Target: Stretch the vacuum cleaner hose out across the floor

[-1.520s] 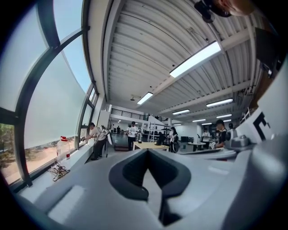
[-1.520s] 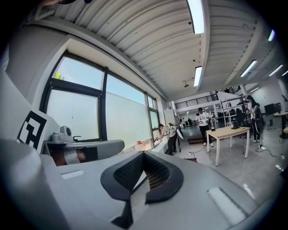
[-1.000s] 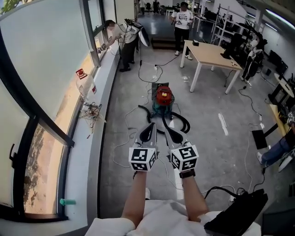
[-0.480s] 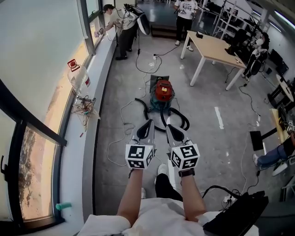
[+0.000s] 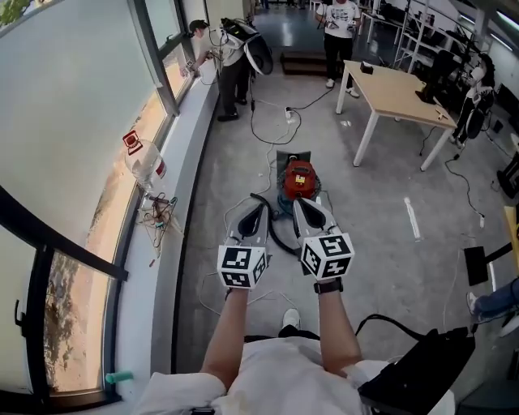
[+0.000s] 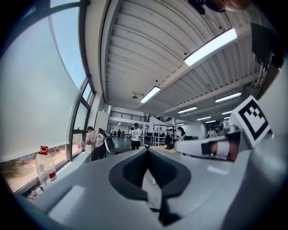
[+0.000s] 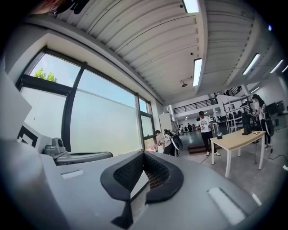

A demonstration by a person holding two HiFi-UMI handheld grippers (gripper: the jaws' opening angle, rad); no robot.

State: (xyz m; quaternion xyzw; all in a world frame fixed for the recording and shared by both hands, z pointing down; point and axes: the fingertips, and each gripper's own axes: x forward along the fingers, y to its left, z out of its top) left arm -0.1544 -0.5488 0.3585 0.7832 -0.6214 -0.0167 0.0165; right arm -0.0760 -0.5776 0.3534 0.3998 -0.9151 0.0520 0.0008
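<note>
In the head view a vacuum cleaner [image 5: 299, 178] with a red top and teal body stands on the grey floor ahead of me. Its black hose [image 5: 274, 235] lies in loops in front of it, partly hidden behind my grippers. I hold both grippers out level, side by side, above the hose loops. My left gripper [image 5: 258, 207] is shut and holds nothing, as the left gripper view [image 6: 147, 150] confirms. My right gripper [image 5: 302, 204] is likewise shut and empty, its jaws meeting in the right gripper view [image 7: 144, 153]. Neither touches the hose or the vacuum.
A long window sill [image 5: 174, 243] runs along the left, carrying a water bottle [image 5: 146, 162] and tangled wires [image 5: 158, 212]. A wooden table [image 5: 397, 93] stands at the right rear. Cables [image 5: 272, 121] trail behind the vacuum. One person [image 5: 231, 57] works at the window, another [image 5: 340, 24] stands farther off. A black bag [image 5: 422, 373] lies at bottom right.
I have walked forward with both grippers held out, so the vacuum and its hose are nearer and now sit right behind the gripper tips. Both grippers stay shut.
</note>
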